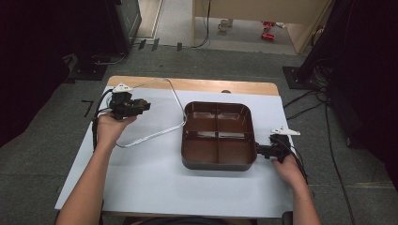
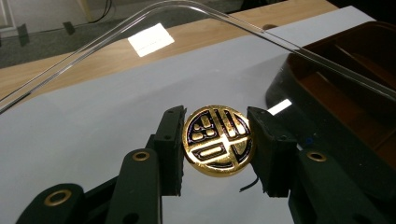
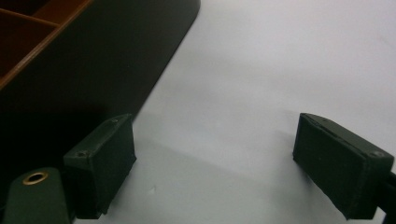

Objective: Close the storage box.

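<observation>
Left gripper view: the left gripper had its jaws closed on a round gold knob, one jaw on each side of it; the knob sat on a clear lid with a curved rim.
High view: the left gripper was near the desk's far left corner, and the clear lid was held tilted between it and the brown tray; the knob was too small to make out there.
Right gripper view: the right gripper had its jaws wide apart, with nothing between them but white desk; the dark wall of the tray was just beside one jaw.
Tray: it lay right of the desk's middle, split into four compartments.
Right gripper in the high view: the right gripper was at the tray's near right corner, close to the desk's right edge.
In the way: the lid's rim reached the tray's left wall.
</observation>
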A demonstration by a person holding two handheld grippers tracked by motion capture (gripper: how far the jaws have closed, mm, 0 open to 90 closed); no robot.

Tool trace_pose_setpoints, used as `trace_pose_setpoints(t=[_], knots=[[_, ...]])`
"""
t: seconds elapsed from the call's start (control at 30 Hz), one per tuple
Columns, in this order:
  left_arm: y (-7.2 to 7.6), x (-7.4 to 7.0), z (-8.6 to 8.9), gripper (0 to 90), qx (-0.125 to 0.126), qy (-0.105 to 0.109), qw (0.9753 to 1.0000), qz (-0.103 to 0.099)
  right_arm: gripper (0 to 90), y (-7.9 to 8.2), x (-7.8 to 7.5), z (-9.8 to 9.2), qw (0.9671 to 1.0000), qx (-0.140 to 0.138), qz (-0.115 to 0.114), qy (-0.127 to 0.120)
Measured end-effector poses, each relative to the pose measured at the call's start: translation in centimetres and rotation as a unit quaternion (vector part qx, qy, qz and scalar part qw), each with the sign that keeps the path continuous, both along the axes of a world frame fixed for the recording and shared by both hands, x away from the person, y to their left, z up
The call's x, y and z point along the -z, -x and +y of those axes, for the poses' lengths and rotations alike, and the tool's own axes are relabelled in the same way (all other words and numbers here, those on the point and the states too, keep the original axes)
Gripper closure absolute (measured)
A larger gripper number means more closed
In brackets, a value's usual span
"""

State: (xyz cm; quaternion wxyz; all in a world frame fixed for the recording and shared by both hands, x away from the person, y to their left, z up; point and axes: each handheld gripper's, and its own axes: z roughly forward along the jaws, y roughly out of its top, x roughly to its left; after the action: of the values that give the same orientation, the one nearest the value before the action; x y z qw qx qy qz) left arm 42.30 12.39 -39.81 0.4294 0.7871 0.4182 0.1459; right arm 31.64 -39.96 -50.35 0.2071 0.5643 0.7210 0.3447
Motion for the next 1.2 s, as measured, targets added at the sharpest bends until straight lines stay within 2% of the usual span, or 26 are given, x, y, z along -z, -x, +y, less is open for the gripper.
trace_pose_setpoints(t=[0.17, 0.4, 0.57, 0.77, 0.93, 1.2], knots=[[0.5, -0.6, -1.5, 59.5, 0.021, 0.001, 0.9998, -0.002, 12.3, 0.0, 0.0, 0.0, 1.0000, 0.000, 0.000, -0.001], [1.3, -0.8, -4.8, 59.5, 0.057, -0.015, 0.9983, -0.002, 11.6, 0.0, 0.0, -0.2, 1.0000, -0.003, 0.002, -0.009], [2.1, -1.1, -7.4, 59.5, 0.084, -0.018, 0.9963, -0.001, 11.6, 0.0, 0.0, -0.2, 0.9999, -0.002, 0.002, -0.010], [2.8, -2.3, -9.2, 59.5, 0.106, -0.014, 0.9942, -0.004, 11.7, 0.0, 0.0, -0.1, 1.0000, -0.002, 0.002, -0.006], [3.4, -3.2, -11.0, 59.5, 0.115, -0.017, 0.9932, 0.005, 11.6, 0.0, 0.0, -0.1, 1.0000, -0.001, 0.002, -0.007], [3.8, -3.2, -13.7, 59.5, 0.143, -0.023, 0.9894, 0.011, 12.6, 0.0, 0.0, 0.0, 1.0000, 0.000, 0.000, 0.001]])
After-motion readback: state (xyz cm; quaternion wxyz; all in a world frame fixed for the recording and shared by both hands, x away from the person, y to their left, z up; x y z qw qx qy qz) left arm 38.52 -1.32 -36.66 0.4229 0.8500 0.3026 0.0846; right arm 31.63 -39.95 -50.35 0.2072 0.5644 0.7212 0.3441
